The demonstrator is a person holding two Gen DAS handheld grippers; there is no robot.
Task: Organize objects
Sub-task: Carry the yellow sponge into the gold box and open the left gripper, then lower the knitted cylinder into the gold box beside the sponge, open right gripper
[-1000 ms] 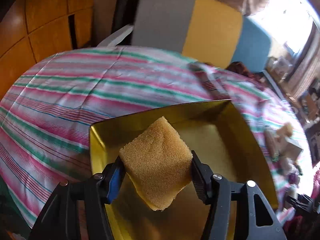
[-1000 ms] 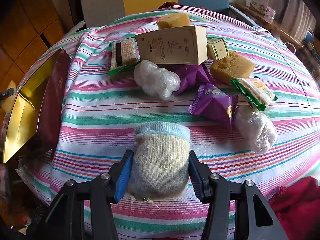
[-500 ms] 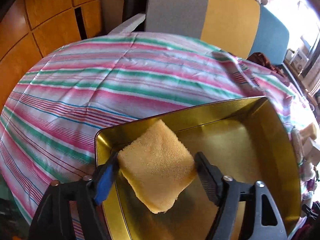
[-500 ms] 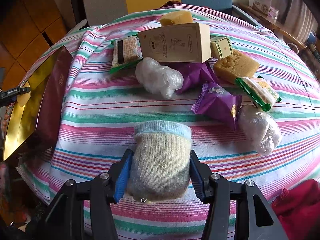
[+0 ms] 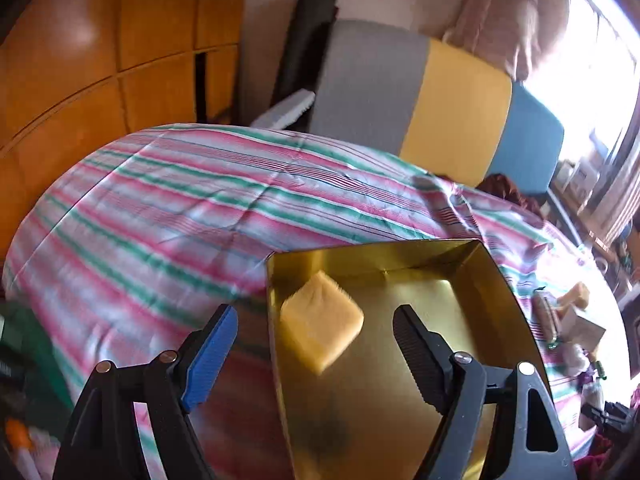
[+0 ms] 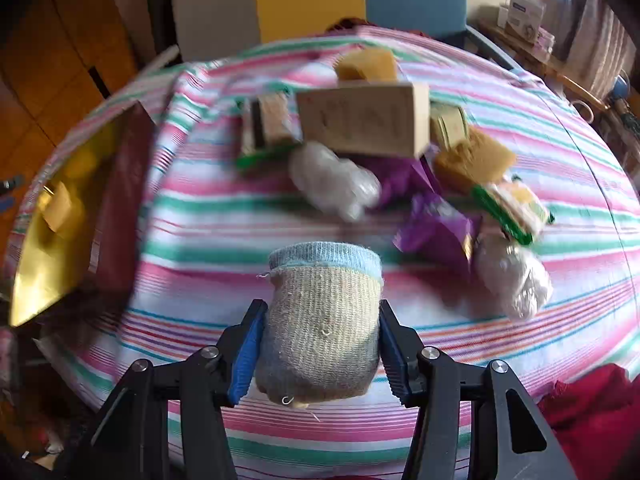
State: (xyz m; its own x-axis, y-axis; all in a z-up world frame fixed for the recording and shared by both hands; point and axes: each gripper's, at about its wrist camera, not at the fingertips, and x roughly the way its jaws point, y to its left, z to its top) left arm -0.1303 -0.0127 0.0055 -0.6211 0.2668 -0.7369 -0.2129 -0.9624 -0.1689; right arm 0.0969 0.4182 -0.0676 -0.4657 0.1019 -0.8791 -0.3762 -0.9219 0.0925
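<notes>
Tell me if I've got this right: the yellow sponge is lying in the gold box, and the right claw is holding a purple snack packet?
Not quite. The yellow sponge is in the gold box, but the right claw is shut on a rolled-up knitted sock, beige with a light blue cuff. The purple snack packet lies on the striped tablecloth, as the right wrist view shows.

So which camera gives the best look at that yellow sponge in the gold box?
The left wrist view: the yellow sponge lies large and central inside the gold box. The right wrist view shows it only small and blurred at the far left edge.
</notes>
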